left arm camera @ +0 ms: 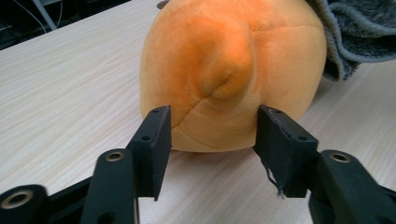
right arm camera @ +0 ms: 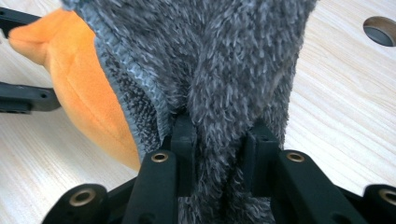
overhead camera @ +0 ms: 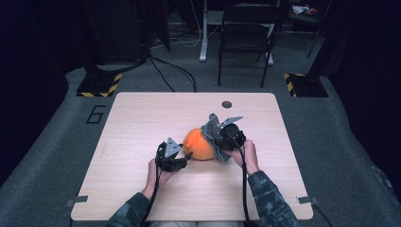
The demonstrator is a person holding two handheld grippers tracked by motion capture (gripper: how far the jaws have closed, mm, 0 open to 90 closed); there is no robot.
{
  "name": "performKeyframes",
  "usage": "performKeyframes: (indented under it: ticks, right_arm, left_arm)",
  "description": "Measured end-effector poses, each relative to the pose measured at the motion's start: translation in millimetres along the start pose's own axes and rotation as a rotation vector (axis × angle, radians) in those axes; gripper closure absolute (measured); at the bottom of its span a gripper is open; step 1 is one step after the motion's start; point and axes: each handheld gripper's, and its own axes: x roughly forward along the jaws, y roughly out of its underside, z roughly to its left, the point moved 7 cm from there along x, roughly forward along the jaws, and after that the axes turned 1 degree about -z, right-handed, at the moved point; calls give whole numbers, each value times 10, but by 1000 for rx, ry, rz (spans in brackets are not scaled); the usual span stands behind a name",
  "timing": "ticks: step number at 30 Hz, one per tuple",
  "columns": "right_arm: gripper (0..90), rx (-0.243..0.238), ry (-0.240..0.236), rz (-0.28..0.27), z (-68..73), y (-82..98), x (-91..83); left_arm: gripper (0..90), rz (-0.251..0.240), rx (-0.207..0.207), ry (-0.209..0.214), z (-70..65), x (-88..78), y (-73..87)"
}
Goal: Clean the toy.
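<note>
Orange plush [overhead camera: 198, 144] sits mid-table, slightly near of centre, on the wooden table [overhead camera: 142, 113]. A grey knit cloth [overhead camera: 213, 132], maybe a hat or sock, drapes over its right side.

Left gripper [overhead camera: 188, 155]: jaws spread either side of the plush's near-left end, pads not pressing in the left gripper view [left arm camera: 210, 135]. The plush [left arm camera: 233, 70] rests on the table on its own.

Right gripper [overhead camera: 222, 137]: pinching a fold of the cloth [right arm camera: 210, 93] between its jaws, held a bit above the table at the plush's right. The plush [right arm camera: 88, 102] shows to the left behind the cloth there.

Step, as I read it: cloth going onto, or coming off, the plush; can't tell which from here. The right does the cloth work, while the left has no grip.

Next move calls for:
- left to close on the plush to pin it, otherwise the cloth drag will likely slide it
- right to keep its pinch and move the cloth along the plush's length

Risk: the fuzzy knit may slip out of the pinch.

Far right there's a cable hole [overhead camera: 227, 104], clear of the work.
</note>
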Motion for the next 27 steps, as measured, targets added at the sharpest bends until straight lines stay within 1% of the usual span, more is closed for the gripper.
performKeyframes:
  ticks: [3,4,5,7,8,10,11,13,14,15,16,17,18,19,20,22,23,24,25,26,27]
  right_arm:
    - [699,-15,4,-4,20,-9,3]
    - [699,-17,4,-4,29,-12,2]
    - [699,-21,7,-4,31,-15,2]
    - [700,-26,4,-2,36,-14,-2]
    - [700,-29,1,-5,39,-15,-1]
    - [700,-31,-2,-3,41,-15,-5]
    - [699,-29,-3,-3,47,-17,-5]
    - [699,-35,-1,-5,50,-26,-15]
    - [699,-31,-4,-2,57,-29,-27]
    - [699,-40,-2,-1,54,-37,-40]
    - [699,-39,2,-6,56,-52,-56]
    - [699,-33,4,-10,62,-68,-80]
    - [699,-29,6,-13,74,-84,-108]
    - [699,-49,10,-25,88,-112,-141]
    - [699,-48,6,-33,113,-140,-176]
    - [698,-63,-7,-64,184,-212,-256]
    - [698,-73,-13,-71,218,-237,-287]
    - [698,-84,-22,-86,294,-277,-332]
    - [697,-93,-25,-91,343,-296,-350]
    - [697,-113,-29,-98,404,-319,-363]
    - [695,-130,-36,-107,480,-342,-367]
  left_arm:
    - [416,-23,18,-27,-15,21,-15]
    - [415,-28,23,-25,-28,26,-18]
    - [440,-33,38,-24,-43,32,-19]
    - [514,-38,50,-27,-56,43,-7]
    - [566,-40,45,-18,-63,47,1]
    - [677,-46,36,-17,-64,46,10]
    - [724,-46,38,-19,-57,39,13]
    - [773,-47,33,-14,-44,24,12]
    - [787,-47,24,-6,-46,20,11]
    - [796,-47,21,0,-41,11,4]
    - [802,-54,7,7,-42,1,-6]
    - [806,-56,6,13,-35,-9,-17]
    - [808,-57,-12,26,-29,-19,-29]
    - [810,-61,-29,35,-19,-33,-42]
    - [811,-65,-45,47,-19,-46,-58]
    - [813,-76,-66,58,-10,-74,-92]
    - [814,-81,-92,70,-20,-91,-113]
    - [814,-81,-96,77,-22,-101,-126]
    - [814,-85,-103,86,-30,-116,-142]
    - [814,-82,-109,98,-47,-132,-157]
    - [814,-80,-116,101,-66,-137,-162]
